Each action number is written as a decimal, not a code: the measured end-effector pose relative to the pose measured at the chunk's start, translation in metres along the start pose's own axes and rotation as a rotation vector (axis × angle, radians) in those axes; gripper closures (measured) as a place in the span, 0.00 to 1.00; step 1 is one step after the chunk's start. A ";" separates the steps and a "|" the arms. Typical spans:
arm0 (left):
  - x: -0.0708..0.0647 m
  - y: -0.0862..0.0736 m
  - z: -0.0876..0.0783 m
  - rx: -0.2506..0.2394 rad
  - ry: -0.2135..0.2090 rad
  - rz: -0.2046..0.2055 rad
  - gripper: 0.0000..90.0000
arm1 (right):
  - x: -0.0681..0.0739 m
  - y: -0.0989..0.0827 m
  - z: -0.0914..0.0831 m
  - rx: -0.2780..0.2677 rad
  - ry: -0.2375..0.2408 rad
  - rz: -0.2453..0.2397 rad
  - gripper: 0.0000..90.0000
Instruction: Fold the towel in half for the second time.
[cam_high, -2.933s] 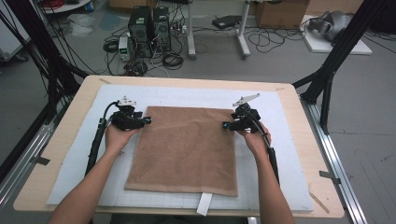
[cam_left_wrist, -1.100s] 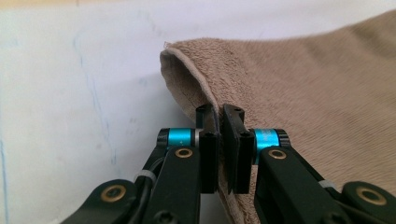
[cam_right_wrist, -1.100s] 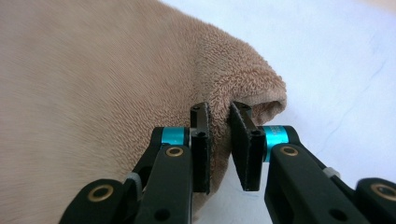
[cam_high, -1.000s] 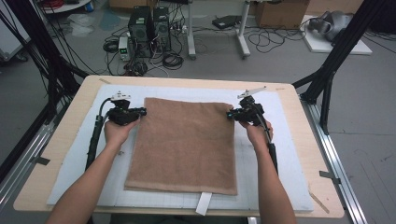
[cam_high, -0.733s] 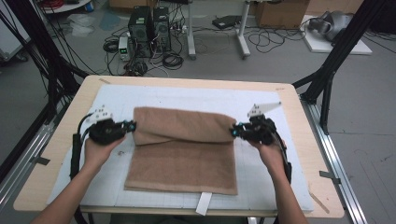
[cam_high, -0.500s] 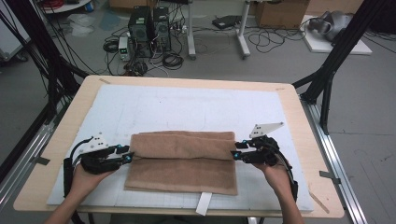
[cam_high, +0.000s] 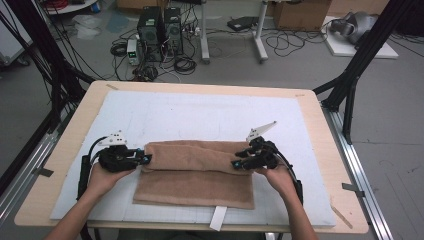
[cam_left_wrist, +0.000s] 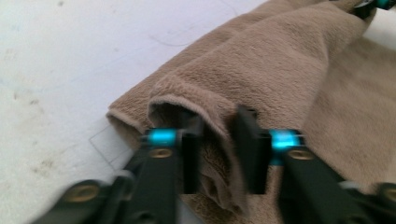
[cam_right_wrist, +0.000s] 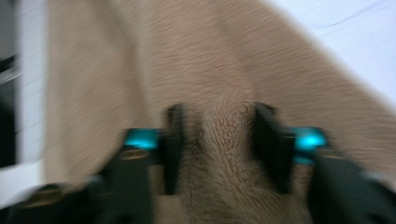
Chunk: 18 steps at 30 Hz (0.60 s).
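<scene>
Towel (cam_high: 195, 172) corners sit pinched in my left claw (cam_high: 144, 159) at nine o'clock and right claw (cam_high: 236, 163) at three, folding it double.

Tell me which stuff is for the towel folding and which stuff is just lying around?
For the job:
brown towel, half folded on the white mat
left gripper, at the towel's left corner
right gripper, at its right corner

Just lying about:
computer boxes on the floor
cables beside them
cardboard box
white tag at the table's near edge
</scene>
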<state>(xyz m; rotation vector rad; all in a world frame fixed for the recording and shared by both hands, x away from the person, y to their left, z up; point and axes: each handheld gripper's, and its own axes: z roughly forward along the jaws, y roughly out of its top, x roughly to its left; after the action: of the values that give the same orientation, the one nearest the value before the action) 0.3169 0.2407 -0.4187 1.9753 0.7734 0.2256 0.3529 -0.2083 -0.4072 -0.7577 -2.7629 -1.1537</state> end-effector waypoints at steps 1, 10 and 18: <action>-0.003 0.000 -0.004 -0.005 -0.011 0.016 0.93 | 0.004 -0.001 -0.001 0.009 0.009 -0.027 0.83; -0.020 -0.002 -0.049 -0.062 -0.115 0.070 0.72 | 0.044 -0.006 -0.043 -0.123 0.106 -0.121 0.69; -0.010 0.004 -0.034 -0.048 -0.019 0.050 0.60 | 0.012 0.006 -0.028 -0.085 -0.105 -0.072 0.51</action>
<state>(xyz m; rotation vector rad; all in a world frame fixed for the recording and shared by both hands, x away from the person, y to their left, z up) 0.2954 0.2577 -0.3962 1.9507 0.7008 0.2524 0.3417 -0.2186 -0.3803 -0.7538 -2.8645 -1.2888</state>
